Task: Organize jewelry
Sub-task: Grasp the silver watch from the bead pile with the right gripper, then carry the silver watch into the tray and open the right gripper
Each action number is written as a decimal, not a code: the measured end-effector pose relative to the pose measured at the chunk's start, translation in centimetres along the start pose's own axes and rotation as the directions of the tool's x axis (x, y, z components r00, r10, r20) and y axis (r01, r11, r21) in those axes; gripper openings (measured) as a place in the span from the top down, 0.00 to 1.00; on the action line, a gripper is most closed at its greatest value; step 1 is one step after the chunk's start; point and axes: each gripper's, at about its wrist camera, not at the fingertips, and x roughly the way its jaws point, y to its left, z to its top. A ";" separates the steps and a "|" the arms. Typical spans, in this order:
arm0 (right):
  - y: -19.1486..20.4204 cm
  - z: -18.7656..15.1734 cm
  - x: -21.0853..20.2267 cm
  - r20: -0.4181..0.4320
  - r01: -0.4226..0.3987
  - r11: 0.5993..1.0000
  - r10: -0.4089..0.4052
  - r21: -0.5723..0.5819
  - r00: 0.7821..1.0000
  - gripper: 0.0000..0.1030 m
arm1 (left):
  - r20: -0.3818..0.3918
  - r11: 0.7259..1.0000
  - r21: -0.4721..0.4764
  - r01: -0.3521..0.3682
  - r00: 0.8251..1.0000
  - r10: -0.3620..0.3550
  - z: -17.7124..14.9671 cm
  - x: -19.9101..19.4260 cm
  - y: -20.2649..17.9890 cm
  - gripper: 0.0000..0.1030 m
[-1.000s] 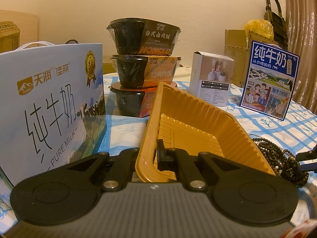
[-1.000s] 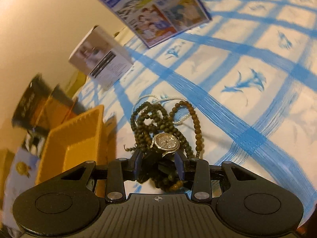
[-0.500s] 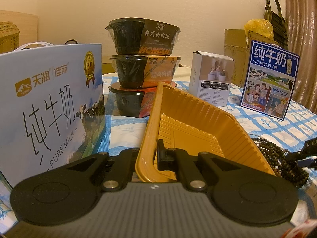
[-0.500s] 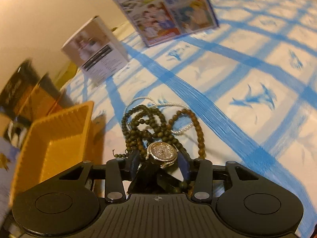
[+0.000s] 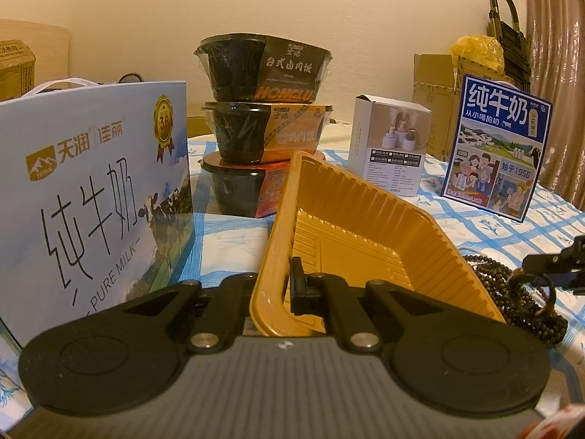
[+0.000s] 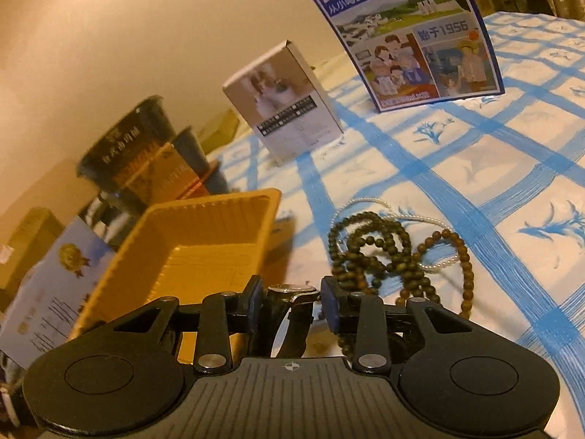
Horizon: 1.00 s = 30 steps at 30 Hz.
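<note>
Watch (image 6: 292, 289) apparently within right gripper (image 6: 292, 294)

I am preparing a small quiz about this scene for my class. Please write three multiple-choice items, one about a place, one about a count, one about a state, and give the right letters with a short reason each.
1. Where do the dark bead strands lie?
A. inside the yellow tray
B. on the checked cloth beside the tray
C. on top of the white box

2. How many black food bowls stand in the stack?
A. two
B. three
C. five

3. What is between the fingers of the right gripper?
A. a wristwatch
B. the pearl strand
C. nothing

Answers:
1 B, the beads rest on the blue checked cloth, outside the yellow tray.
2 B, three bowls stand one upon another.
3 A, the wristwatch sits between the pads, off the pile.
</note>
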 end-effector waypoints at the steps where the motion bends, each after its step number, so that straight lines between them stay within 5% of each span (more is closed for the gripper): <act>1: 0.0 0.1 -0.2 0.007 -0.002 1.000 0.002 0.000 1.000 0.66 | 0.000 1.000 0.000 0.000 1.000 0.000 0.0 0.0 0.0 0.95; 10: 3.0 0.8 -0.6 0.015 -0.123 0.992 0.123 -0.019 0.992 0.66 | -0.001 1.000 -0.002 0.000 1.000 0.000 0.0 -0.1 -0.1 0.95; 17: 7.1 -0.8 2.3 -0.073 -0.208 0.973 0.202 -0.095 0.977 0.66 | -0.002 1.000 -0.011 0.002 1.000 -0.002 -0.1 -0.2 -0.2 0.95; 30: 11.6 -5.4 6.9 -0.225 -0.195 0.940 0.134 -0.280 0.965 0.66 | -0.017 0.999 -0.041 -0.015 1.000 0.014 -0.9 -0.8 1.4 0.95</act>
